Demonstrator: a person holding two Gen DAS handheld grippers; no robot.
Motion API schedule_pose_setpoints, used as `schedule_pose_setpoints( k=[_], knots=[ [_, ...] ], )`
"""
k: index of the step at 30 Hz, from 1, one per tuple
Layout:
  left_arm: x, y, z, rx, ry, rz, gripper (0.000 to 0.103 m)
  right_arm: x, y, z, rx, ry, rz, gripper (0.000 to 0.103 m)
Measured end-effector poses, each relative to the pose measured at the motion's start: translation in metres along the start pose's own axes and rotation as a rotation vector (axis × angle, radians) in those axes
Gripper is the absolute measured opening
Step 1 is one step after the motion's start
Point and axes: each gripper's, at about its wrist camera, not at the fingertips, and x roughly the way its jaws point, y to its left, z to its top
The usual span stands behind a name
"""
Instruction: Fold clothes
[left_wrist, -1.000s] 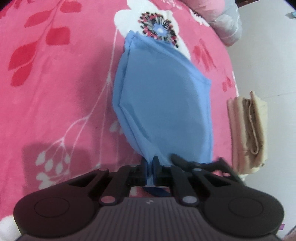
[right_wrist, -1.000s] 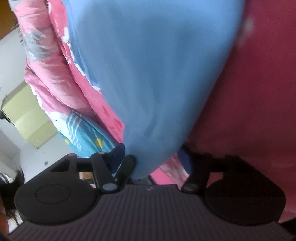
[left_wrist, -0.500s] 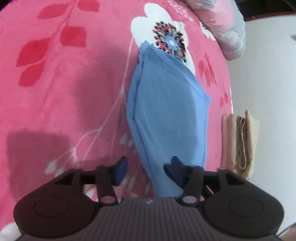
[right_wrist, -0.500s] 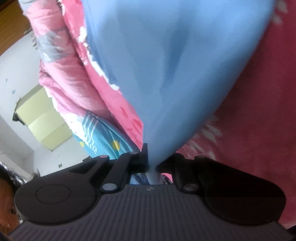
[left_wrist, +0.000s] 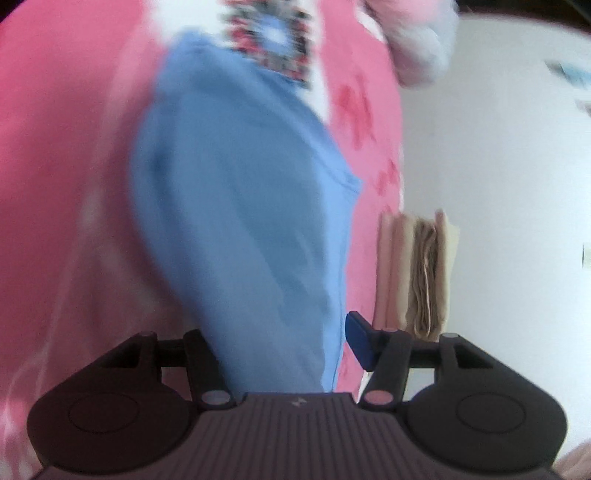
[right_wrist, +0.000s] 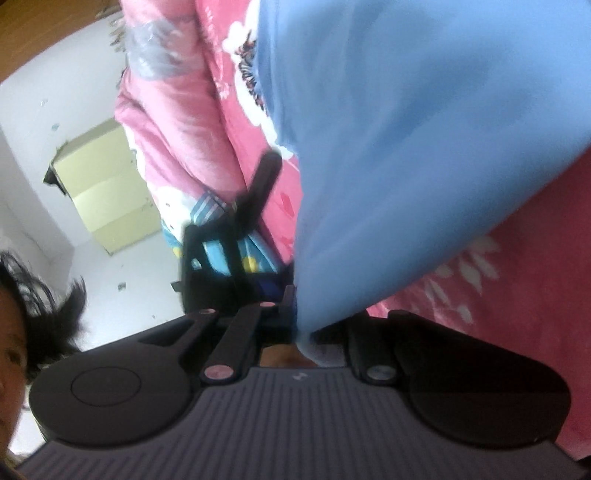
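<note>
My left gripper (left_wrist: 284, 336): matte black body, ribbed grey-black centre plate with a small pale logo near its top edge, two round embossed discs on the outer lobes. Black linkage arms, pale pinkish-silver pivot pins. One blue fingertip pad (left_wrist: 359, 340) shows on the right finger; the other finger is mostly covered. My right gripper (right_wrist: 301, 325): same build, black lobes with circular discs, ribbed plate, tiny logo, linkage arms with pink-silver round pins, dark grey pin on the right. The left unit also shows in the right wrist view, black, blurred.
</note>
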Motion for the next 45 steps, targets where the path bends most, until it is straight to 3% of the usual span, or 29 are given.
schedule_pose_setpoints(
  k=[4, 6, 8, 10, 13, 15, 17, 19, 22, 25, 28, 34, 45],
  knots=[
    [0.015, -0.002, -0.001, 0.022, 0.035, 0.052, 0.053, -0.003, 0.002, 0.006, -0.063, 0.018, -0.053, 0.009],
    [0.018, 0.002, -0.006, 0.017, 0.045, 0.084, 0.049, -0.008, 0.004, 0.006, -0.137, 0.06, -0.131, 0.016],
    [0.018, 0.005, -0.012, 0.021, 0.046, 0.118, 0.044, -0.017, 0.007, 0.005, -0.208, 0.132, -0.224, 0.042],
    [0.017, 0.008, -0.017, 0.019, 0.041, 0.141, 0.038, -0.032, 0.013, 0.003, -0.289, 0.2, -0.315, 0.046],
    [0.016, 0.008, -0.017, 0.017, 0.027, 0.179, 0.027, -0.054, 0.028, 0.017, -0.384, 0.272, -0.342, 0.046],
    [0.017, 0.006, -0.019, 0.026, 0.019, 0.209, 0.024, -0.071, 0.047, 0.042, -0.445, 0.224, -0.32, 0.047],
    [0.019, 0.003, -0.022, 0.037, 0.008, 0.238, 0.022, -0.074, 0.07, 0.08, -0.533, 0.098, -0.338, 0.058],
    [0.022, -0.001, -0.024, 0.045, -0.001, 0.267, 0.021, -0.08, 0.081, 0.113, -0.613, -0.037, -0.388, 0.059],
    [0.025, -0.005, -0.025, 0.046, -0.009, 0.301, 0.021, -0.068, 0.088, 0.158, -0.709, -0.128, -0.421, 0.059],
    [0.03, -0.011, -0.025, 0.072, -0.008, 0.338, 0.021, -0.044, 0.09, 0.188, -0.791, -0.149, -0.456, 0.059],
    [0.033, -0.013, -0.026, 0.073, -0.017, 0.355, 0.021, -0.013, 0.089, 0.204, -0.812, -0.101, -0.466, 0.059],
    [0.034, -0.006, -0.026, 0.015, -0.049, 0.333, 0.021, -0.023, 0.07, 0.179, -0.765, 0.033, -0.406, 0.059],
    [0.037, -0.006, -0.027, 0.02, -0.071, 0.328, 0.021, 0.025, 0.09, 0.239, -0.751, 0.045, -0.254, 0.053]
  ],
)
